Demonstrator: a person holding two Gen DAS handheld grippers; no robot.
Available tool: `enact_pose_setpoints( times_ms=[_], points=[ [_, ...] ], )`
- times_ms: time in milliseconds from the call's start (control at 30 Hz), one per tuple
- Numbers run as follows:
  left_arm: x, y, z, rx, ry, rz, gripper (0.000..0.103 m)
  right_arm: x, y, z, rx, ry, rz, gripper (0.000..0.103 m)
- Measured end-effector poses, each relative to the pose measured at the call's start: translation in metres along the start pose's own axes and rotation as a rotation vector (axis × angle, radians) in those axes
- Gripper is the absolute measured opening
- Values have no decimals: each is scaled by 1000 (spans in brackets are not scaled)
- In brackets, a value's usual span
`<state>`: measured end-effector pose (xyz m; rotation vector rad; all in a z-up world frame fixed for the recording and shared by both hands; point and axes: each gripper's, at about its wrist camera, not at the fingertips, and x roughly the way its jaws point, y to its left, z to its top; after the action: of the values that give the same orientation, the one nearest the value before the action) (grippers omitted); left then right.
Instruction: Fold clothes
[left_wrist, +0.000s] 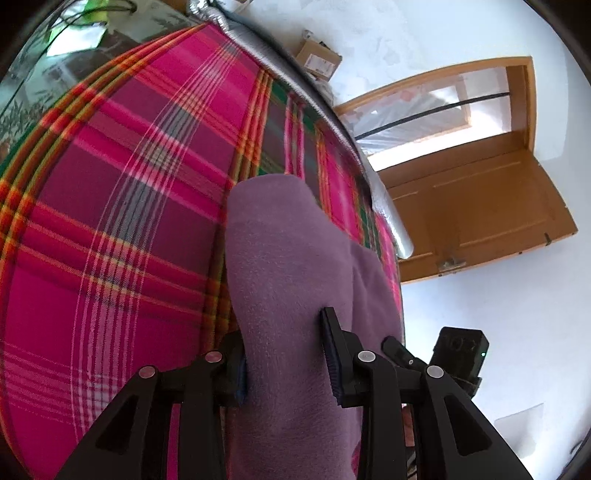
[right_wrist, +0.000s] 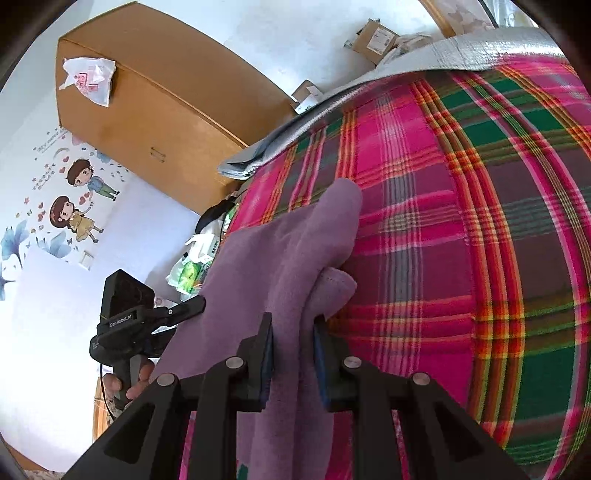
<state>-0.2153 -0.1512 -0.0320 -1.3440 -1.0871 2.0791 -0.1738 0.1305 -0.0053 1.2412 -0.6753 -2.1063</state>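
Purple cloth (left_wrist: 291, 280) pinched in both grippers, left (left_wrist: 284, 354) and right (right_wrist: 293, 358), over plaid blanket (right_wrist: 461, 221). Could slip and bunch if pulled unevenly.

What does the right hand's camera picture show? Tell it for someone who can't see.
The right gripper pinches a bunched purple fleece garment above a pink, green and red plaid blanket. To the left, a hand holds the left gripper, with a big cardboard box and cartoon wall stickers behind.

Bright daylight, slight motion blur, strong fisheye bending, dark corners
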Motion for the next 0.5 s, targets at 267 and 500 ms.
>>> enact_pose_setpoints(
  times_ms=[267,500],
  points=[
    [-28,22,-13,-23,15,2,39,7,-14,-6,33,5,-44,23],
    [-70,44,-19,-33,10,13,43,4,-8,-11,-9,2,-103,30]
  ],
)
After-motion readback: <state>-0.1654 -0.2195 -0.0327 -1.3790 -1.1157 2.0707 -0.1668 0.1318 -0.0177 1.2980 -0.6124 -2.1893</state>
